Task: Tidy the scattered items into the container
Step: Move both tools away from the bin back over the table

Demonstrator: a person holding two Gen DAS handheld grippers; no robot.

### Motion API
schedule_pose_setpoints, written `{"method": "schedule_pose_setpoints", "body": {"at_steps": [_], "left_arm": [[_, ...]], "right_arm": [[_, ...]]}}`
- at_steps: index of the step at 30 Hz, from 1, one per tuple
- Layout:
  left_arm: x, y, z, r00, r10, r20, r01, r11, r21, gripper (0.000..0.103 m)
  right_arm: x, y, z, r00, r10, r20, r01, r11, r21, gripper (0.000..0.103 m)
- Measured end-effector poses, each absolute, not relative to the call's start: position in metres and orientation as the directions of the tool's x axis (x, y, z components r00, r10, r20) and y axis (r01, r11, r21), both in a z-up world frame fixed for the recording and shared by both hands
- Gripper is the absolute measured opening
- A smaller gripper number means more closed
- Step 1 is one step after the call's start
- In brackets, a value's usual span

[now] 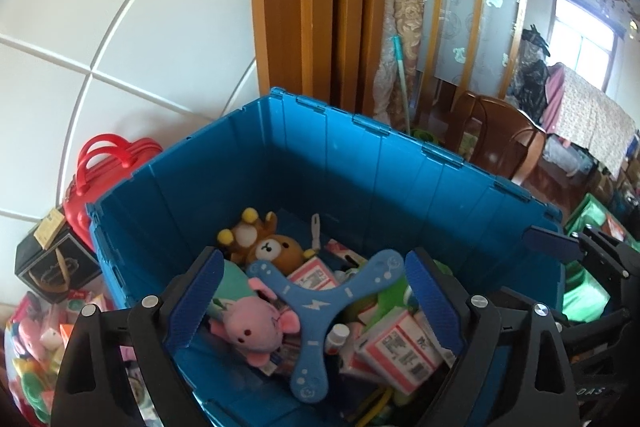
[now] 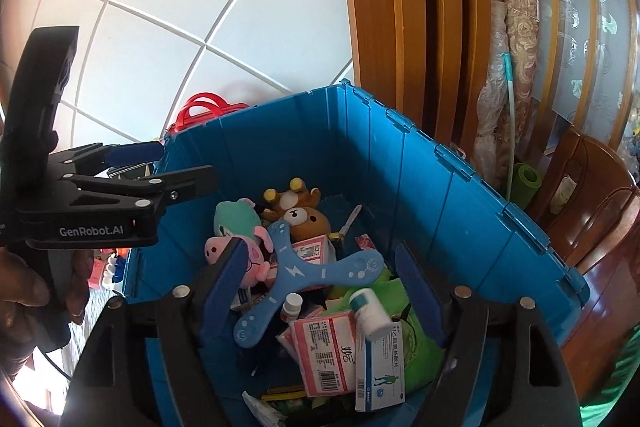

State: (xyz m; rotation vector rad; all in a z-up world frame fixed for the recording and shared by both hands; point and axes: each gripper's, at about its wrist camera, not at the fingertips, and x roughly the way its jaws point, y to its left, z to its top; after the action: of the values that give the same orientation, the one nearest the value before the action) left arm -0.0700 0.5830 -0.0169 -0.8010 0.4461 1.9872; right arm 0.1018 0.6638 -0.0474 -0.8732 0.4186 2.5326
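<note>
A blue plastic crate [image 1: 360,163] [image 2: 400,171] holds several items: a brown bear plush [image 1: 276,247] [image 2: 308,219], a pink pig plush [image 1: 252,331] [image 2: 252,259], a blue three-armed boomerang [image 1: 320,307] [image 2: 296,275], pink-and-white boxes [image 1: 400,347] [image 2: 328,351] and a white bottle [image 2: 370,311]. My left gripper [image 1: 316,299] is open and empty above the crate; it also shows from the side in the right wrist view [image 2: 160,163]. My right gripper [image 2: 320,291] is open and empty above the crate's near side; its fingers [image 1: 560,247] show at the right in the left wrist view.
A red case [image 1: 108,167] and a black box [image 1: 52,259] stand left of the crate against the white tiled wall. A bag of colourful items [image 1: 32,359] lies at lower left. Wooden door frame, rolled carpet [image 1: 404,27], wooden chair [image 1: 500,139] and green crate [image 1: 592,223] are behind and right.
</note>
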Motion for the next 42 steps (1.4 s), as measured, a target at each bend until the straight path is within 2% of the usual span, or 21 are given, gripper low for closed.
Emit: {"method": "schedule_pose_setpoints", "body": {"at_steps": [10, 17, 34, 42], "left_arm": [[-0.067, 0.570, -0.017, -0.386, 0.620, -0.683, -0.849, -0.529, 0.000, 0.093], [-0.078, 0.529, -0.019, -0.418, 0.605, -0.677, -0.813, -0.582, -0.019, 0.093], [-0.137, 0.328, -0.044, -0.540, 0.450, -0.712, -0.607, -0.793, -0.041, 0.093], [-0.166, 0.220, -0.078, -0.556, 0.339, -0.759, -0.478, -0.877, -0.042, 0.093]], "right_arm": [[0.099, 0.653, -0.047, -0.720, 0.271, -0.639, -0.457, -0.878, 0.142, 0.076], [0.080, 0.624, -0.041, -0.740, 0.233, -0.632, -0.398, -0.908, 0.132, 0.076], [-0.004, 0.477, -0.027, -0.782, 0.041, -0.622, -0.145, -0.983, 0.117, 0.076], [-0.046, 0.405, -0.050, -0.745, -0.032, -0.666, -0.062, -0.991, 0.117, 0.076]]}}
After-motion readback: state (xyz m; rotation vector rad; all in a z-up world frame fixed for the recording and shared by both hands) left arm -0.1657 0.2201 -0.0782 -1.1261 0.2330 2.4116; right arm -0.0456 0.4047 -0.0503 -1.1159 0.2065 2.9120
